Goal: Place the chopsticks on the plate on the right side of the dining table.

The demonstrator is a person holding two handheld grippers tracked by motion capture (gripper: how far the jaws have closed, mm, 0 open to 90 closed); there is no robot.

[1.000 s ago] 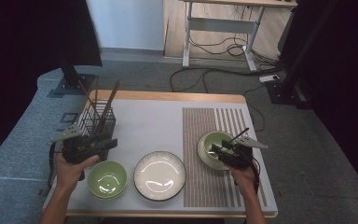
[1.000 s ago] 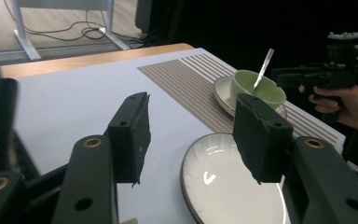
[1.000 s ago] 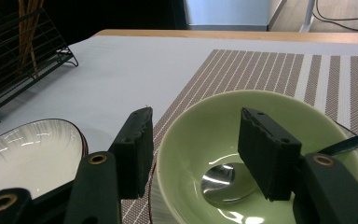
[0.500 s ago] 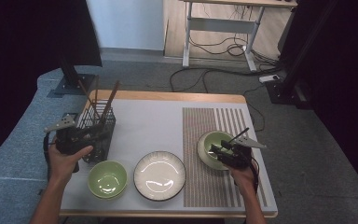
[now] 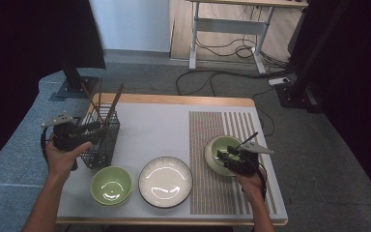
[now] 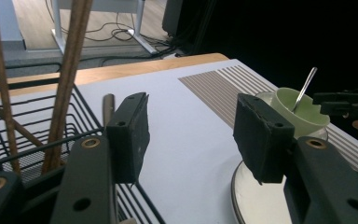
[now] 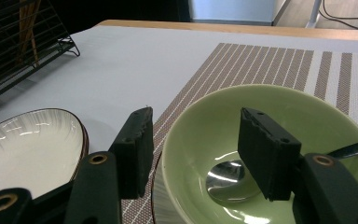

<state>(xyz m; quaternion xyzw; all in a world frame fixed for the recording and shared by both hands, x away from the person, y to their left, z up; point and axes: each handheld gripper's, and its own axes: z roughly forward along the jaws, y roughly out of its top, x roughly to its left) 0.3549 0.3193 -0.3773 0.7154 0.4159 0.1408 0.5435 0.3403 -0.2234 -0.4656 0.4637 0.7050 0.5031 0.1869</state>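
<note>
On the desk [image 5: 149, 125] the left tongs [image 5: 88, 131] hover beside the black wire basket [image 5: 107, 140] at about nine o'clock in the high view, the person's left hand [image 5: 64, 157] gripping them from below. Their jaws stand wide with nothing between them; in the left gripper view they frame bare desk top, with the basket's rim just at the left jaw. Brown chopsticks [image 5: 116, 102] stand tilted in the basket, rising past its top edge toward twelve o'clock.

The right tongs [image 5: 228, 157] sit at about four o'clock, over the rim of a green bowl [image 5: 218, 147] that rests on the striped placemat [image 5: 212, 145]. In the right gripper view the jaws are apart, the left one outside the bowl's near wall and the right one above its hollow; whether a pad touches the rim cannot be told. A metal spoon [image 7: 226, 179] lies in this bowl, its handle leaning out toward two o'clock.

A white plate [image 5: 165, 181] lies at six o'clock, and a second green bowl [image 5: 111, 185] sits just at its left, near the basket's front.
</note>
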